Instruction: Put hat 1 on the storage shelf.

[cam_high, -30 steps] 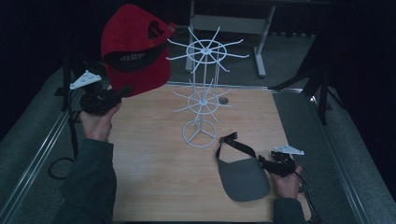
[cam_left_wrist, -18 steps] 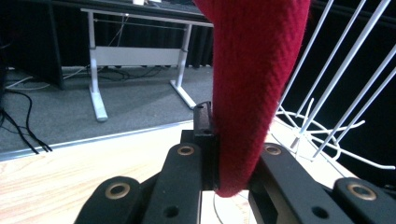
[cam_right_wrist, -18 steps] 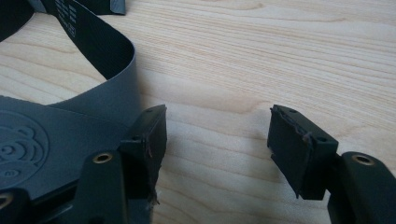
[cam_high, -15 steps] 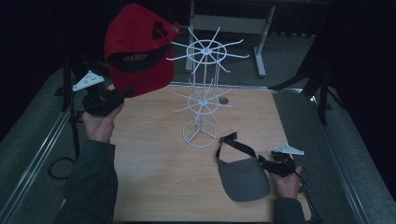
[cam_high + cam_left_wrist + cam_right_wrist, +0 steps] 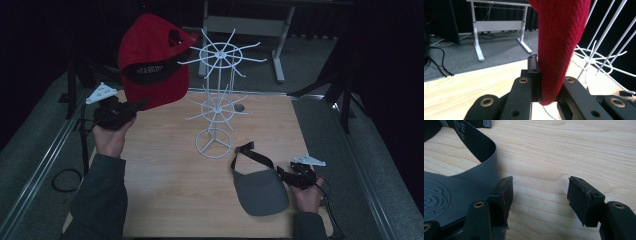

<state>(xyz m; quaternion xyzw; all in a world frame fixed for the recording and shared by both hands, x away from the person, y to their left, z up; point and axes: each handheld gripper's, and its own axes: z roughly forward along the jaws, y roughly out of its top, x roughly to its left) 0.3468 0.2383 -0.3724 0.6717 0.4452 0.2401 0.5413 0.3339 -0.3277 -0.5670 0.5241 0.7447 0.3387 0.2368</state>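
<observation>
While the left gripper (image 5: pixel 134 106) pinches the red cap (image 5: pixel 154 65) by its lower edge, cap hangs raised above the bench (image 5: pixel 165 195), just left of the white wire rack (image 5: pixel 218 95) w/ opening toward rack, prob so it can go onto a top prong. Left gripper view: jaws clamped tight on red fabric (image 5: pixel 559 50). Right gripper (image 5: pixel 286 173) rests low on bench at the gray visor (image 5: pixel 260 191); its jaws stand wide apart, nothing between, one jaw right at visor edge (image 5: pixel 461 192), prob staged to grab it next. Visor lies flat, strap (image 5: pixel 250 154) toward rack base.
</observation>
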